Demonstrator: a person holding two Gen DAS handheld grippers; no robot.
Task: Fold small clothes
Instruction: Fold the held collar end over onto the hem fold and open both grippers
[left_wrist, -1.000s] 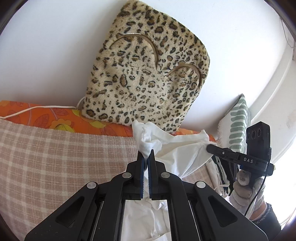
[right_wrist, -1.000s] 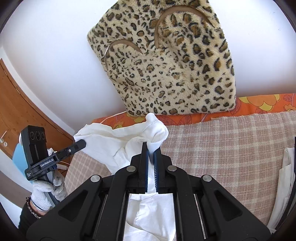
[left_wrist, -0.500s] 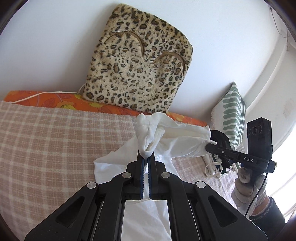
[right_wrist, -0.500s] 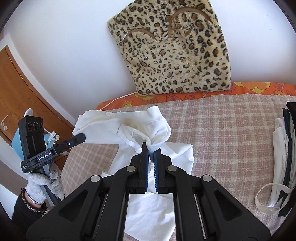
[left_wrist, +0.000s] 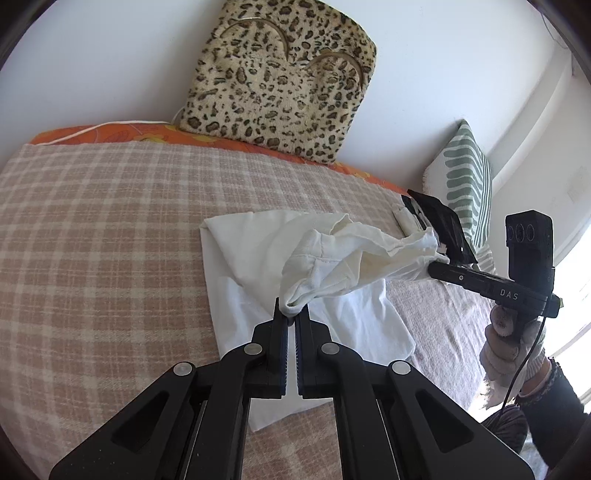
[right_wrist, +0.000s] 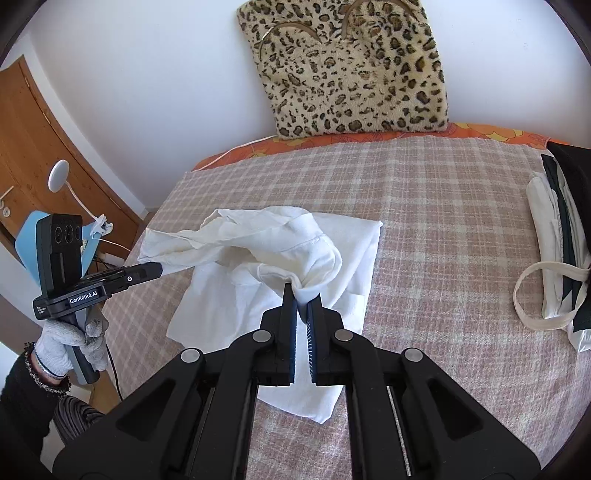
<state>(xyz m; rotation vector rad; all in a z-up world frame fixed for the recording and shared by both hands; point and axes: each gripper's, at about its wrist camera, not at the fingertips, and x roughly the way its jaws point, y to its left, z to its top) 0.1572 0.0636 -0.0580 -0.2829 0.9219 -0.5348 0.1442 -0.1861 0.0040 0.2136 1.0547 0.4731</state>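
While the crumpled white cotton garment (left_wrist: 332, 258) is being pinched at opposite corners by the left gripper (left_wrist: 291, 314) and the right gripper (right_wrist: 302, 295), both clamped narrowly on cloth, a skewed, bunched fold is being risked by the sagging middle over the pink checked blanket (left_wrist: 103, 236).

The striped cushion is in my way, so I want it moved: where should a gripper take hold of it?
Judging by its pose, grip the striped cushion by its upper corner, coming from above: it stands upright against the wall, and the folded pile crowds its base.
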